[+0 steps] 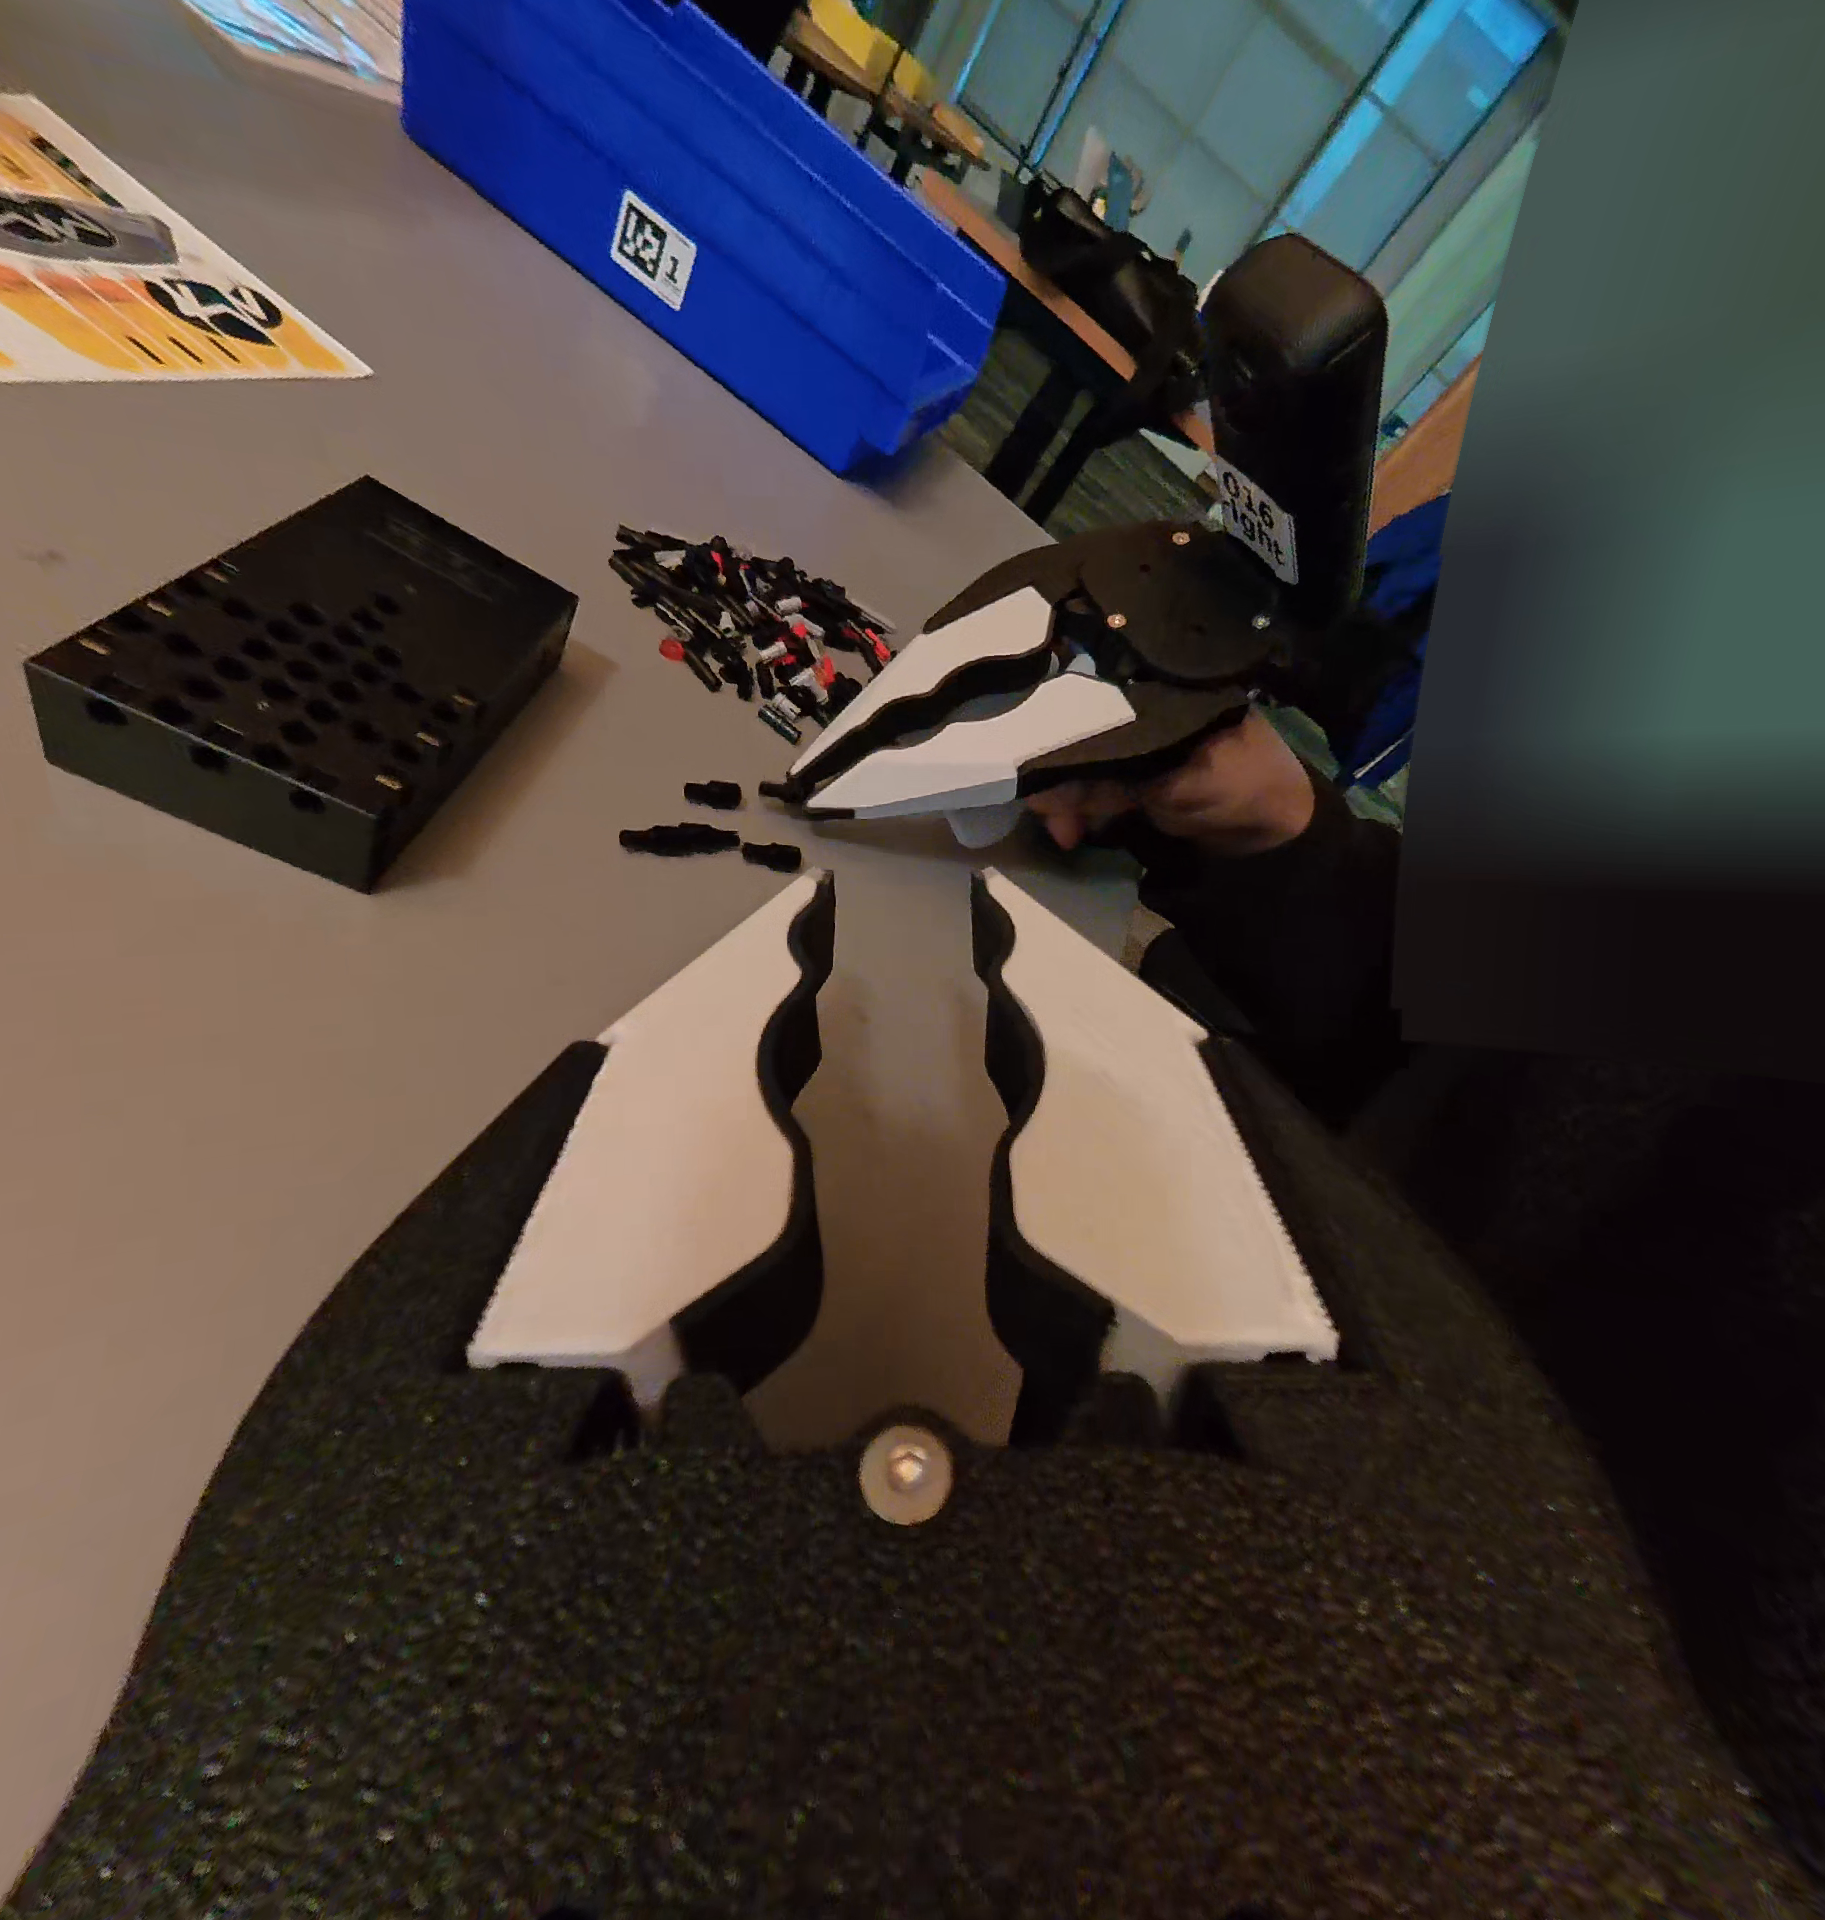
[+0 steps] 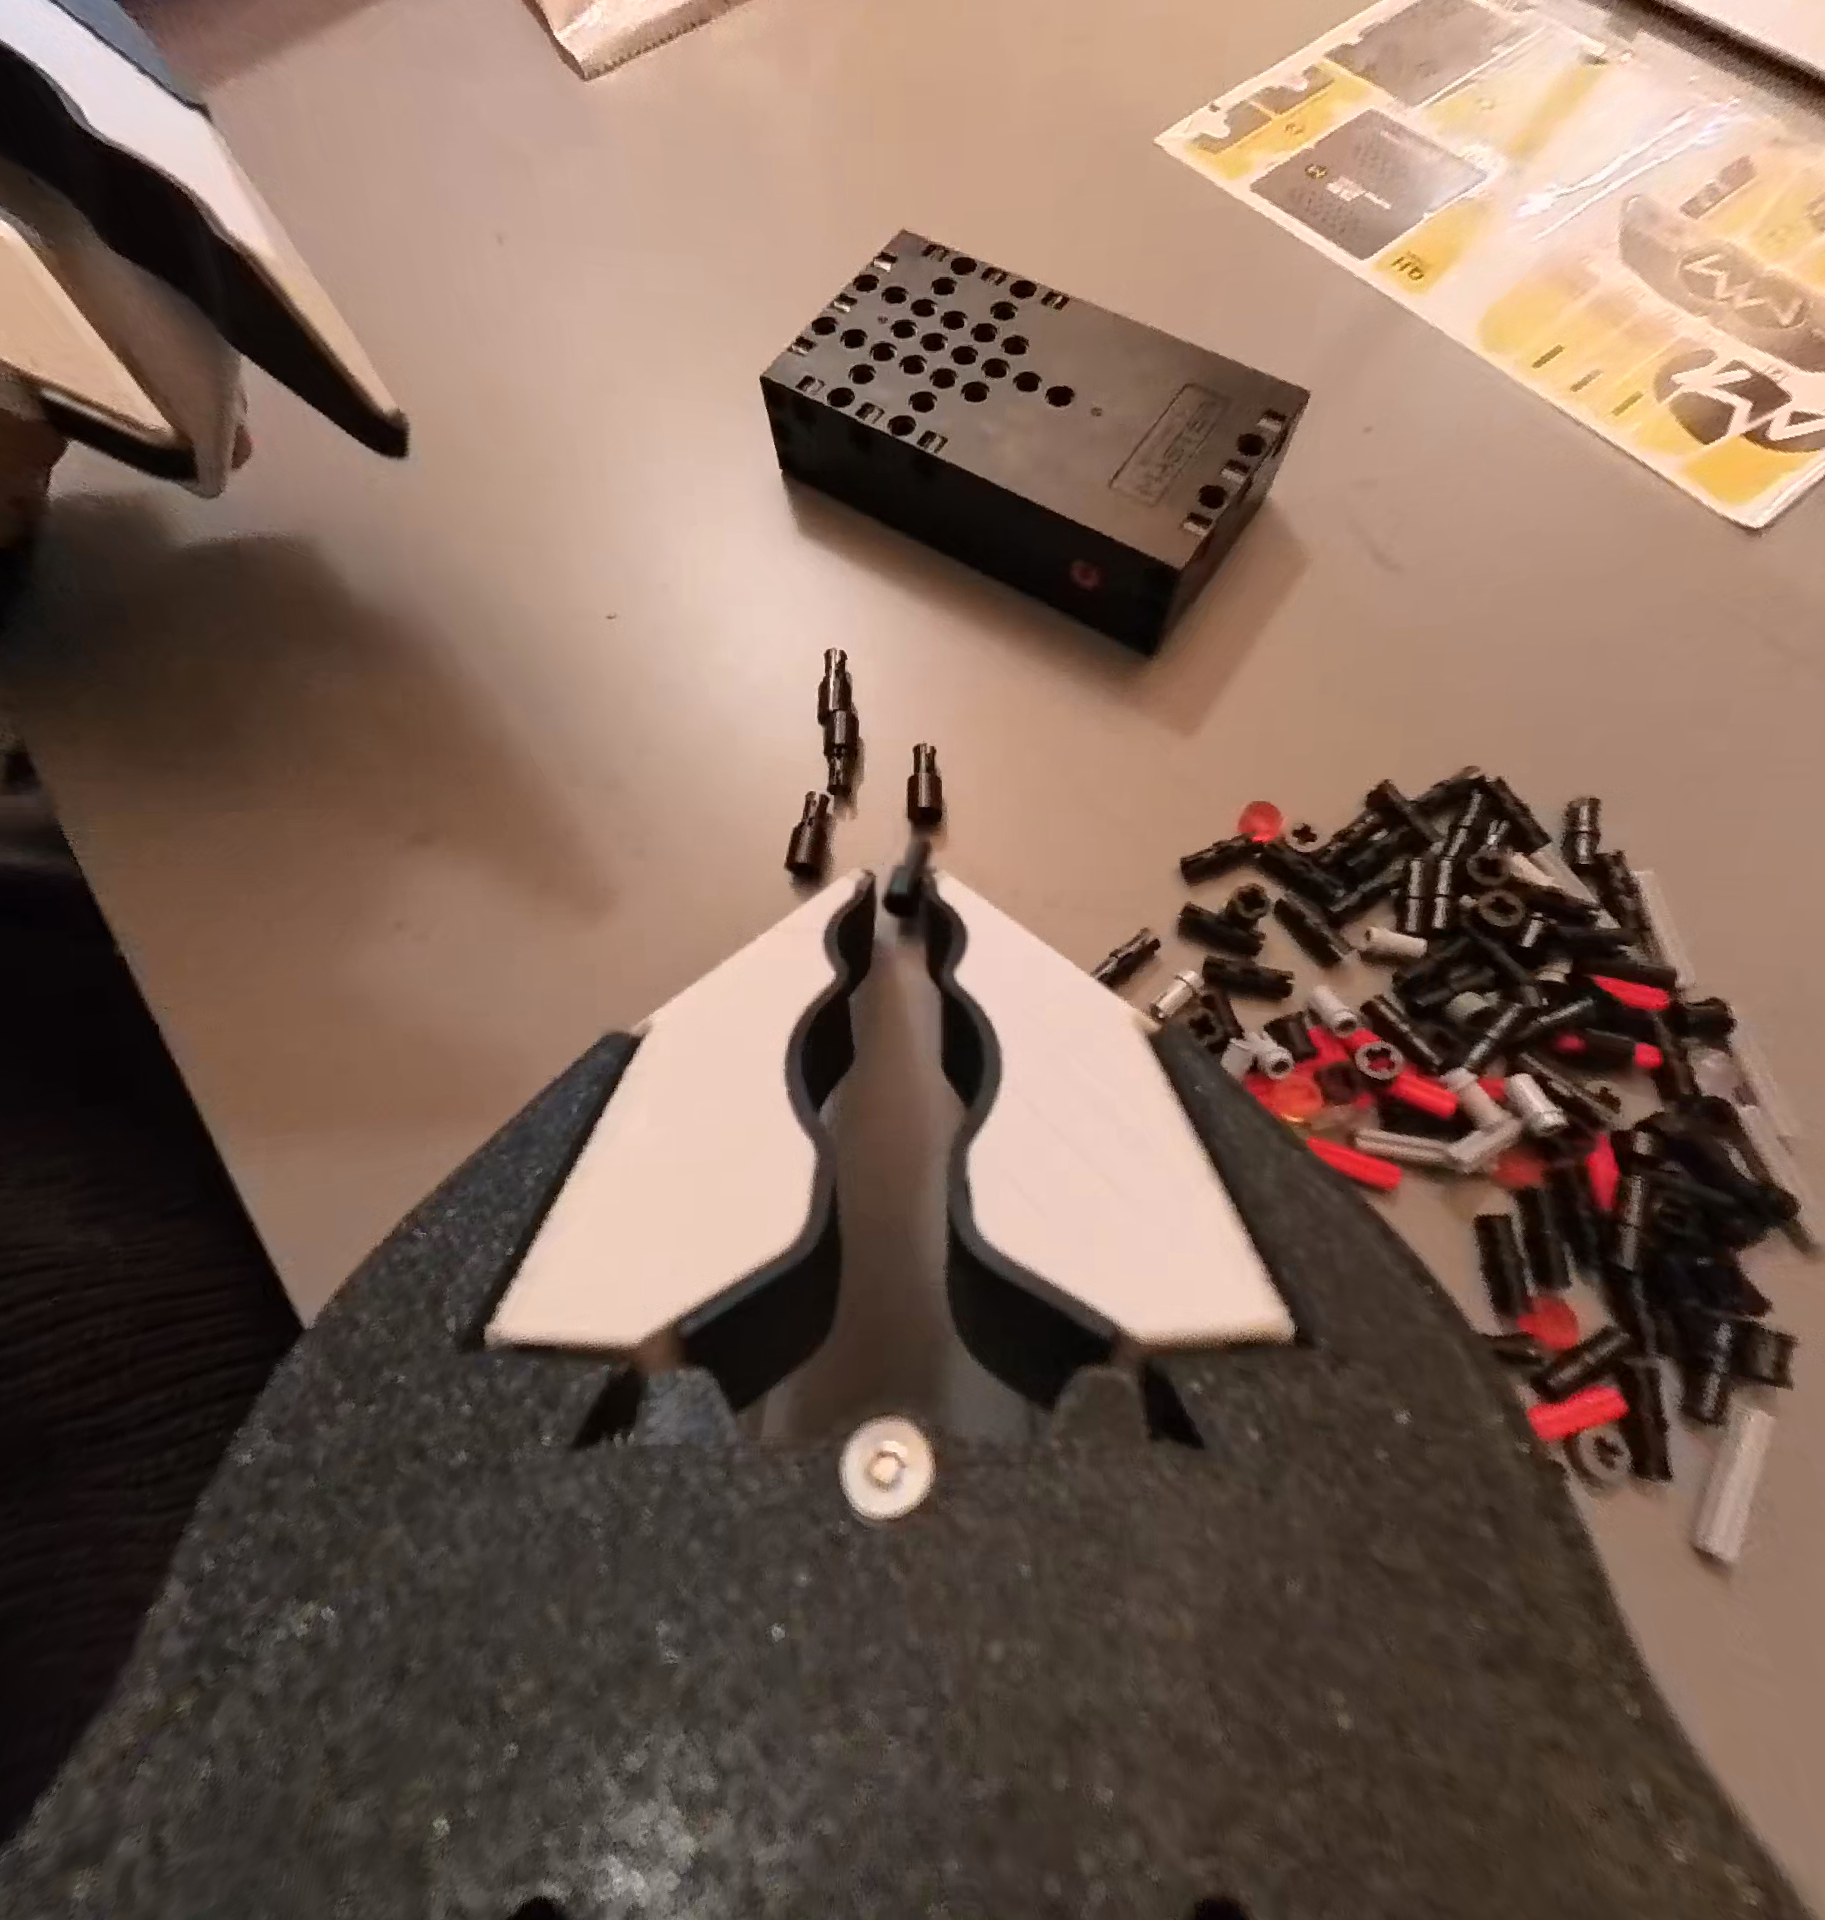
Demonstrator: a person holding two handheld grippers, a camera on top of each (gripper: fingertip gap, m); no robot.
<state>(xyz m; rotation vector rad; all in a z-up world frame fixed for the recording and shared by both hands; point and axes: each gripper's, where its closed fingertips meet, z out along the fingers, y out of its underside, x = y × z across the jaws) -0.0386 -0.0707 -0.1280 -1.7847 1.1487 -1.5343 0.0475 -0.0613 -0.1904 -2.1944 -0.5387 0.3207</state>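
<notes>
My right gripper (image 2: pixel 903 894) is shut on a small black pin (image 2: pixel 905 885) at its fingertips, low over the grey table (image 2: pixel 472 675). It also shows in the left wrist view (image 1: pixel 799 795), with the pin (image 1: pixel 776 791) at its tip. Three loose black pins (image 2: pixel 835 727) lie just ahead of it; they show in the left wrist view (image 1: pixel 679 836) too. A black box with round holes (image 2: pixel 1033 436) lies beyond, also in the left wrist view (image 1: pixel 300 675). My left gripper (image 1: pixel 903 894) is open and empty, just behind the pins; it appears at the upper left of the right wrist view (image 2: pixel 295 447).
A pile of black, red and grey small parts (image 2: pixel 1490 1101) lies right of my right gripper, also in the left wrist view (image 1: pixel 752 623). A blue bin (image 1: pixel 700 208) stands at the far table edge. Printed yellow sheets (image 2: pixel 1573 229) lie beyond the box. A hand (image 1: pixel 1199 790) holds the right gripper.
</notes>
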